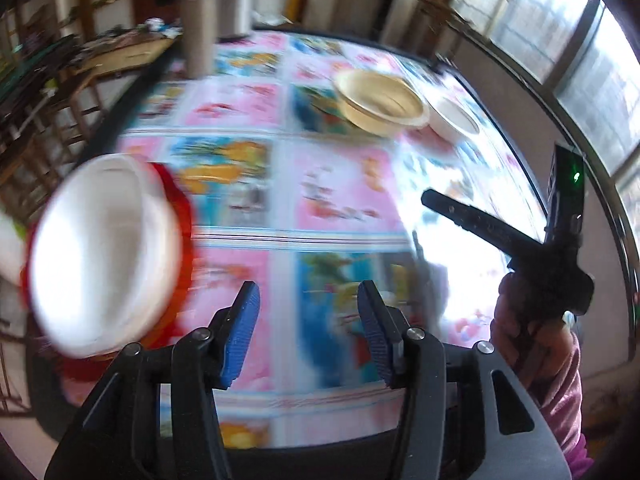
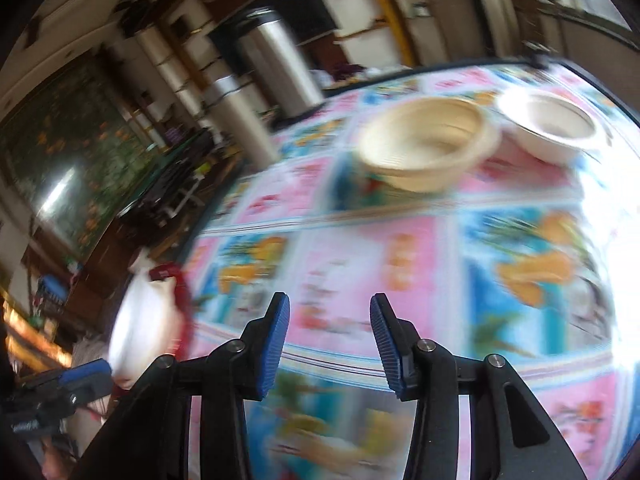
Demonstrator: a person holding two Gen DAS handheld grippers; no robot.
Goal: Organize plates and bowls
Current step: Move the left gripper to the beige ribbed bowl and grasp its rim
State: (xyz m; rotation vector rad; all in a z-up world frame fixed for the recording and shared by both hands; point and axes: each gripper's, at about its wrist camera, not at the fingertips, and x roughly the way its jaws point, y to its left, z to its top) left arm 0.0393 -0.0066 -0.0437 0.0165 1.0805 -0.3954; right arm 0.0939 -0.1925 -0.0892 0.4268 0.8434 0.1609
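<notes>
I hold my left gripper (image 1: 308,332) low over the near part of the table (image 1: 340,184), its blue pads (image 1: 244,332) spread wide with nothing between them. My right gripper (image 2: 330,344) is likewise wide apart and empty, pointing across the patterned tablecloth toward the far side. In the left wrist view my right hand (image 1: 532,344), in a pink sleeve, shows at the right edge, wrapped around the black handle of that tool.

A white bowl (image 1: 104,256) sits to the near left, on or against something red (image 1: 176,216); blur keeps me from telling whether that is a plate or another bowl, or how the two rest together. In the right wrist view the same white bowl (image 2: 140,320) is at the far left edge, partly cut off by the frame.

On the far right stand a cream bowl (image 2: 426,142) and, just beside it, a smaller white bowl (image 2: 554,124); their rims look close to touching. Both views are smeared, and glare washes out the table's right side.
</notes>
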